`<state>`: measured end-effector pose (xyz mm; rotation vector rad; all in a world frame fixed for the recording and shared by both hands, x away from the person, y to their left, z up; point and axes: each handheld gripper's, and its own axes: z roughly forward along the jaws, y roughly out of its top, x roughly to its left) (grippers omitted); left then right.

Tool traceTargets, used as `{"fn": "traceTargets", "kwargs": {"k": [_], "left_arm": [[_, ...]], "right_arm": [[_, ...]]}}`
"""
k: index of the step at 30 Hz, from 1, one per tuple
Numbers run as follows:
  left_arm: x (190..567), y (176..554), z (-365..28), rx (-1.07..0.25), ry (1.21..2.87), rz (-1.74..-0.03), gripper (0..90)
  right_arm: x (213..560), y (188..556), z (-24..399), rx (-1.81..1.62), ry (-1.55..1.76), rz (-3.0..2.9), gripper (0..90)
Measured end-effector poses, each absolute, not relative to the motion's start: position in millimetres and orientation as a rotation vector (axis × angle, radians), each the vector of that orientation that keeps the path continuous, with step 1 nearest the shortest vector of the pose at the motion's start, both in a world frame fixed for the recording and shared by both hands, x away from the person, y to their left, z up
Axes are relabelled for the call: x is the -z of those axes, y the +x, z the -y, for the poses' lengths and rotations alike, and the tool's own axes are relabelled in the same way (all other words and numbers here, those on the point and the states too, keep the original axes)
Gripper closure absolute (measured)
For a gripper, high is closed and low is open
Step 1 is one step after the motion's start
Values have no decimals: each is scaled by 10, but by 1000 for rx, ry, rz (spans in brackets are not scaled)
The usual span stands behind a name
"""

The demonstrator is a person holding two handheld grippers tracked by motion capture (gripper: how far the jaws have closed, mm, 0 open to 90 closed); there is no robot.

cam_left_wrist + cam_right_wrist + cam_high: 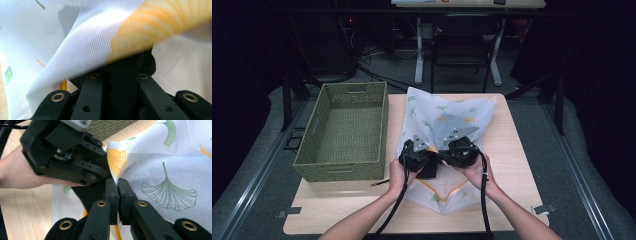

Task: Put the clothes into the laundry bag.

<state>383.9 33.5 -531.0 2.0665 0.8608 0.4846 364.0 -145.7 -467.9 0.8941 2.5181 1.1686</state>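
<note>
The cloth (444, 120) — a thin white fabric printed with green and yellow ginkgo leaves and edged in orange — lies spread over the middle of a pale wooden table (512, 165), its far end rumpled near the table's back edge and its near end tapering toward the person. To its left, just beside it, stands a large green woven basket (344, 132) with handle slots in its walls, close to the table's left edge.

2 bare forearms come in from the near side, each hand holding a black gripper with a trailing cable. The 2 grippers meet close together over the near half of the cloth, with a small black piece under them at the cloth's edge.

The left gripper (416, 152) has its jaws pressed together on a raised fold of the cloth; in the left gripper view the fabric drapes over the jaw tips, white on one side and yellow-orange on the other, hiding the tips themselves.

The right gripper (118, 187) is pinching the cloth as well — in the right gripper view its 2 black jaws stand closed with the fabric's edge caught between them, right beside a yellow leaf print. The left gripper and the hand (15, 173) holding it sit just beyond, nearly touching.
</note>
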Motion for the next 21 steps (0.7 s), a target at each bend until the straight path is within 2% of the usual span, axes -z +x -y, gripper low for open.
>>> {"fn": "traceTargets", "kwargs": {"k": [7,13,16,18,19,21], "left_arm": [[5370,3908,-265,-527,2020,-906,842],[5538,3946,-210,-511,2105,-900,799],[5565,3935,-232,-469,2167,-867,703],[5556,3907,-248,-463,2194,-847,611],[5544,3885,-258,-464,2203,-832,537],[5491,3831,-297,-475,2228,-786,460]], "right_arm": [[4686,3645,1465,-1176,910,-2528,878],[4761,3688,1481,-1123,962,-2569,878],[4778,3699,1500,-1112,968,-2574,877],[4779,3702,1510,-1109,973,-2573,877],[4777,3703,1516,-1111,974,-2572,877],[4772,3701,1521,-1113,974,-2567,877]]}}
